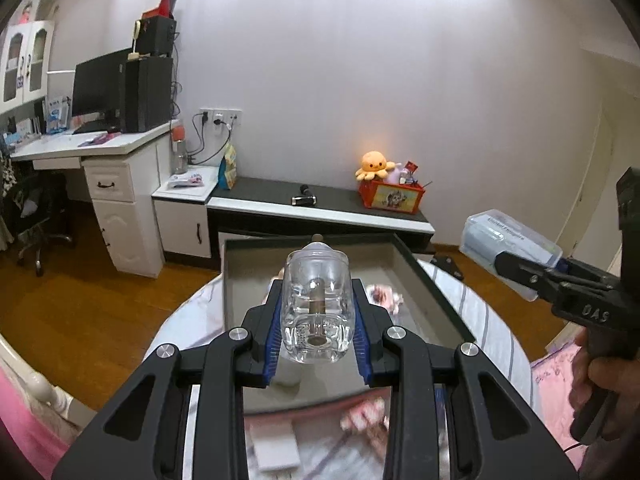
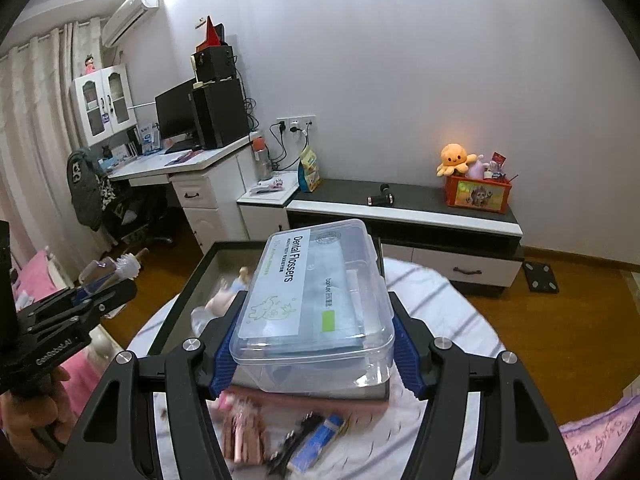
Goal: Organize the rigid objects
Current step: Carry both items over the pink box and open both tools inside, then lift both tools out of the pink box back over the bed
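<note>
Closest to the left camera is the left tool [image 1: 316, 316], and its two blue pads are squeezed shut on a clear bottle [image 1: 316, 300]. The bottle is held up in the air above the gray tray [image 1: 432, 280]. The bottle looks like thick glass or hard plastic with a small stopper on top. I think it is smooth and slippery, and it could crack if it fell. The pads grip its flat sides low down near its bottom end, and that looks like a good place, because the neck is thin and would slide.

The right tool [image 2: 312, 344] is clamped on a clear plastic box [image 2: 312, 304] with a label that says "Dental Flossers". The box is also up in the air, over the near edge of the tray. It looks light and stiff, but its walls may bend a little if squeezed too hard. The pads hold it by the two long sides, which keeps it flat.

Below the tools is the tray, sitting on a round surface [image 2: 452, 304] with a striped cloth. A small doll [image 2: 228, 296] lies inside the tray. In front of the tray, more little things lie on the cloth, but they are too blurry to name. My guess is that both held things go into the tray next.
</note>
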Tool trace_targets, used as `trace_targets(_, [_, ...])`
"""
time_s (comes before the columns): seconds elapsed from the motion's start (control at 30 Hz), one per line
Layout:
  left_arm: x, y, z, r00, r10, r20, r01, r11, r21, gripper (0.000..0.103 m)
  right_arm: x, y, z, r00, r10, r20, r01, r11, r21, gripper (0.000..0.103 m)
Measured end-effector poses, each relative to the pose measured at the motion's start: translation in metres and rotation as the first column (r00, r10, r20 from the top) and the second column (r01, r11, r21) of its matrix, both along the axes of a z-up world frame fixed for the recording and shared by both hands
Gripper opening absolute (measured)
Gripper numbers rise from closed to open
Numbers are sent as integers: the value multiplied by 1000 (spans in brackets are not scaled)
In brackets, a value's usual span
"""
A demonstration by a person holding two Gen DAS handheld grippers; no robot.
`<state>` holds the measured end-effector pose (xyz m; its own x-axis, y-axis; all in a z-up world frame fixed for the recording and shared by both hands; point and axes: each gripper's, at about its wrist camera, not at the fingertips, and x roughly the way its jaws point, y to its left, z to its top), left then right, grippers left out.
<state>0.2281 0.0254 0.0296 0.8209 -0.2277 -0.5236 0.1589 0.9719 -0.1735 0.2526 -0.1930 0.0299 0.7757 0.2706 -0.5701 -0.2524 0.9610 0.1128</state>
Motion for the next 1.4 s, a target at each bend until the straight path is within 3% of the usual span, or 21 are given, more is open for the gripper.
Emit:
trace_targets(0.2, [48,-16,-8,999,-9,-30,9,1000,-1,30,60,9,-20,997,22,-80,-23,1000,-13,66])
trace_targets(0.4, [95,-37,-44,992,-31,-124,31,1000,-3,30,108,18,-61,981,33,-190,-38,999,-26,66])
trace_targets(0.63, [131,-51,-84,972,-59,-229,62,998,3,31,132,17,-89,966,27,-258,-36,999,-28,67])
trace_targets(0.67, [133,-52,-88,969,-66,-240,68,998,2,31,134,17,-92,963,30,-268,-39,999,-28,68])
trace_targets(0.7, [133,-51,-88,968,-64,-243,67,998,2,35,135,17,-95,960,35,-276,-44,999,-26,76])
trace_targets(0.73, [131,-50,-88,970,-56,-238,59,998,6,47,134,16,-97,959,36,-282,-44,999,-22,84])
trace_targets(0.77, [127,-48,-86,973,-49,-226,51,999,6,55,132,15,-98,958,35,-285,-42,999,-20,84])
trace_targets(0.83, [117,-45,-81,980,-25,-197,28,1000,11,92,130,13,-99,954,28,-297,-35,999,-19,85])
trace_targets(0.87, [113,-43,-78,984,-11,-181,14,1000,16,95,128,13,-98,954,23,-298,-30,999,-22,87])
trace_targets(0.9, [105,-39,-73,988,5,-156,-2,1000,20,99,125,13,-97,956,17,-294,-26,999,-25,95])
trace_targets(0.93, [100,-36,-71,989,12,-147,-9,1000,21,101,121,12,-94,959,12,-282,-21,999,-29,103])
trace_targets(1.13, [66,-13,-52,990,84,-117,-82,996,22,103,85,11,-67,976,-11,-217,10,1000,-4,103])
trace_targets(1.4, [5,-3,-28,993,100,-57,-97,995,37,103,25,15,-37,992,-28,-121,31,999,15,103])
